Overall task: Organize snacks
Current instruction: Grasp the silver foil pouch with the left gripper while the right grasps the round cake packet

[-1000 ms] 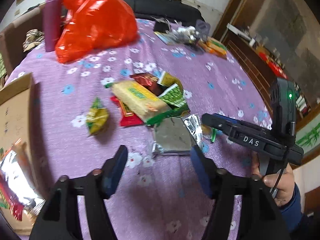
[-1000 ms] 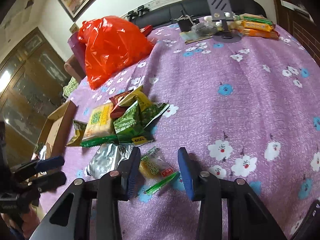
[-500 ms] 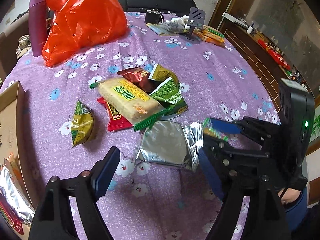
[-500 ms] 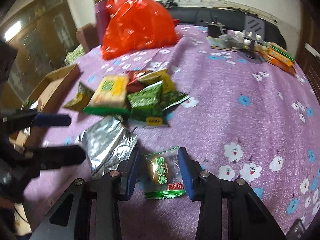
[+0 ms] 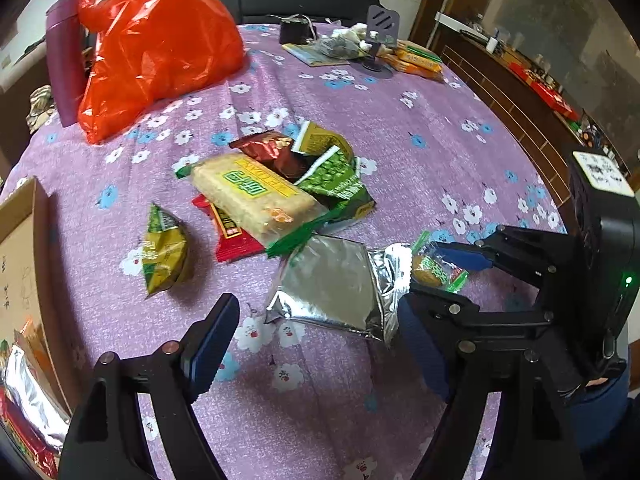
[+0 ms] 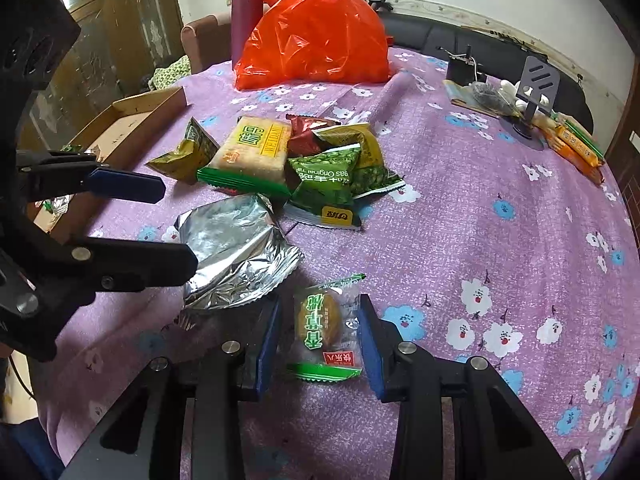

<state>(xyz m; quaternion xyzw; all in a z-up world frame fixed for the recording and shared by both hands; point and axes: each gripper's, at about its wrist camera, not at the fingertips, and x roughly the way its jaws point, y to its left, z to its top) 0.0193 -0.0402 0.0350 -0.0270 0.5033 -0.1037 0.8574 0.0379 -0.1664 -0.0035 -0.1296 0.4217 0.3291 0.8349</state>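
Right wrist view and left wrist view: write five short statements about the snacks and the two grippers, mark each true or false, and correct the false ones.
1. The right gripper has a small clear-wrapped cake between its fingers. True.
2. The left gripper is shut on the silver foil packet. False: it is open and holds nothing; the packet lies on the cloth ahead of it.
3. The orange plastic bag lies inside the cardboard box. False: it stands on the purple flowered tablecloth, apart from the box.
4. The yellow cracker pack lies on top of a red packet. True.
5. The silver foil packet is on top of the snack pile. False: it lies beside it.
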